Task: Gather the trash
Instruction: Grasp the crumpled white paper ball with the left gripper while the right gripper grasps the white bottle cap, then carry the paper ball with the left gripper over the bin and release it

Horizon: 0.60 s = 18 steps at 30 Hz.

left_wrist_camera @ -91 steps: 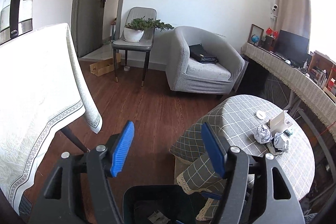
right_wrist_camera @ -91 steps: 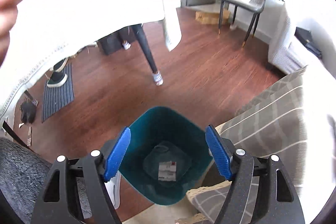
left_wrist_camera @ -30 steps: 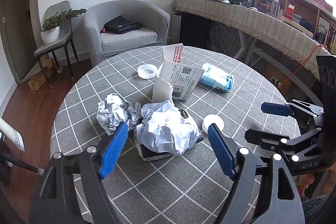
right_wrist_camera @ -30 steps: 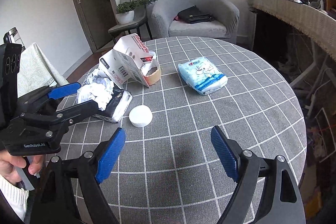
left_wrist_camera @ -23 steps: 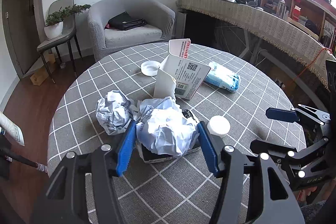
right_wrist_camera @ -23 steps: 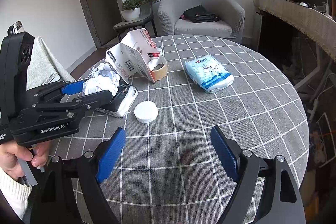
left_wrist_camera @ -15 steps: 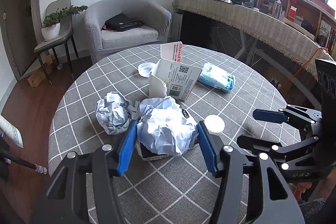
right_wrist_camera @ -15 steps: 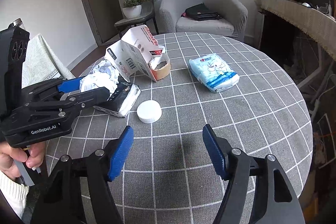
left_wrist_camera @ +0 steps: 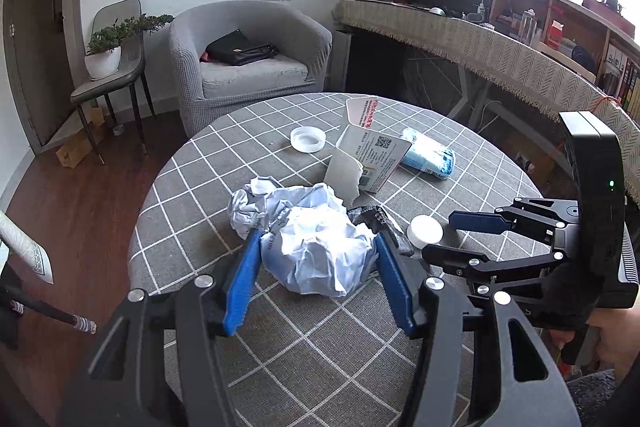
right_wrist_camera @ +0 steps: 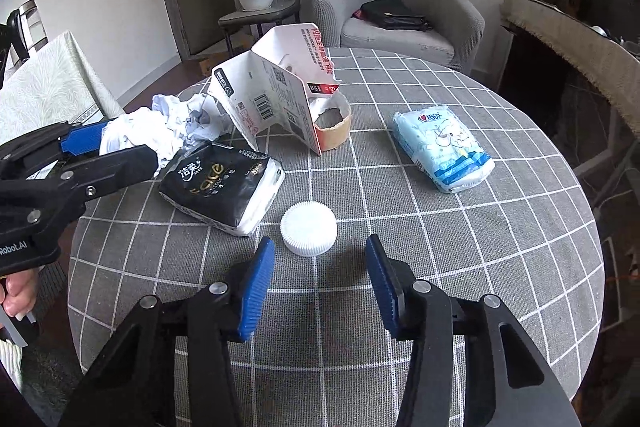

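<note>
A round table (left_wrist_camera: 200,227) in a grey checked cloth carries the trash. My left gripper (left_wrist_camera: 318,241) is shut on a crumpled white paper ball (left_wrist_camera: 320,251), its blue pads pressing both sides; in the right wrist view the ball (right_wrist_camera: 132,135) sits beside a black tissue pack (right_wrist_camera: 224,183). My right gripper (right_wrist_camera: 320,245) is closing, and a white ribbed cap (right_wrist_camera: 308,227) lies on the cloth just at its fingertips, untouched. A second paper ball (left_wrist_camera: 248,211), a torn white carton (right_wrist_camera: 272,107) and a pale blue tissue pack (right_wrist_camera: 442,151) lie farther back.
A white lid (left_wrist_camera: 307,139) and a brown cardboard ring (right_wrist_camera: 334,131) lie near the carton. Beyond the table stand a grey armchair (left_wrist_camera: 248,55), a chair with a potted plant (left_wrist_camera: 104,55), and a long cloth-draped sideboard (left_wrist_camera: 500,51). A white-clothed table (right_wrist_camera: 48,87) stands left.
Both grippers came from above a teal bin to the round table. The left jaws shut on the paper ball and drew it off the black pack. The right jaws narrowed and neared the cap.
</note>
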{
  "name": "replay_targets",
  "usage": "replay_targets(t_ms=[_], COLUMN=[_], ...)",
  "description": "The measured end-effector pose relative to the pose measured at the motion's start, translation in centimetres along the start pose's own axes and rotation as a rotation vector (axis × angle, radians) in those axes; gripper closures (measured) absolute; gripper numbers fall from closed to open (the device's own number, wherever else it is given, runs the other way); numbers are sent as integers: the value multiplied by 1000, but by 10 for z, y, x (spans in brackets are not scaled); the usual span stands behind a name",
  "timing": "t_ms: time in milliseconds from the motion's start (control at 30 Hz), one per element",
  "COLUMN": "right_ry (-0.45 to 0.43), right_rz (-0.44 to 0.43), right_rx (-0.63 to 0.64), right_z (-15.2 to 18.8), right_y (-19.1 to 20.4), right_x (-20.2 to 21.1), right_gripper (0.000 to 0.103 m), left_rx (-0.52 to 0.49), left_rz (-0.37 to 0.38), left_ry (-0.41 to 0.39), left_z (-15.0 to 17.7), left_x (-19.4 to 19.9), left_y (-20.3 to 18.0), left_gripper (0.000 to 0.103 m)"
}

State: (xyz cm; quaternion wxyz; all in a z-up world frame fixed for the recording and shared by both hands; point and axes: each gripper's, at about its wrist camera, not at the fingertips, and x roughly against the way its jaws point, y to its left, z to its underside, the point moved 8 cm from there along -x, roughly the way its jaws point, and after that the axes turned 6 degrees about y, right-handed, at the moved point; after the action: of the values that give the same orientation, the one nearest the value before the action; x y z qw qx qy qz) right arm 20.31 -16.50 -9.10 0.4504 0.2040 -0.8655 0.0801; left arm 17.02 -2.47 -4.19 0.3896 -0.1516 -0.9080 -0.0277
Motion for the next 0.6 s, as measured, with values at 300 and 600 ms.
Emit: replay_targets(t_ms=[300, 600], right_ry=[30, 35], right_rz=[43, 104], right_rx=[-9, -36], right_z=[-9, -18], right_y=[4, 11], right_x=[-7, -12], right_gripper=[63, 73], left_rx=[22, 42], left_rz=[-12, -49], left_ry=[-1, 4], left_z=[6, 18], left_x=[14, 27], left_y=[27, 61], left_gripper=[43, 43])
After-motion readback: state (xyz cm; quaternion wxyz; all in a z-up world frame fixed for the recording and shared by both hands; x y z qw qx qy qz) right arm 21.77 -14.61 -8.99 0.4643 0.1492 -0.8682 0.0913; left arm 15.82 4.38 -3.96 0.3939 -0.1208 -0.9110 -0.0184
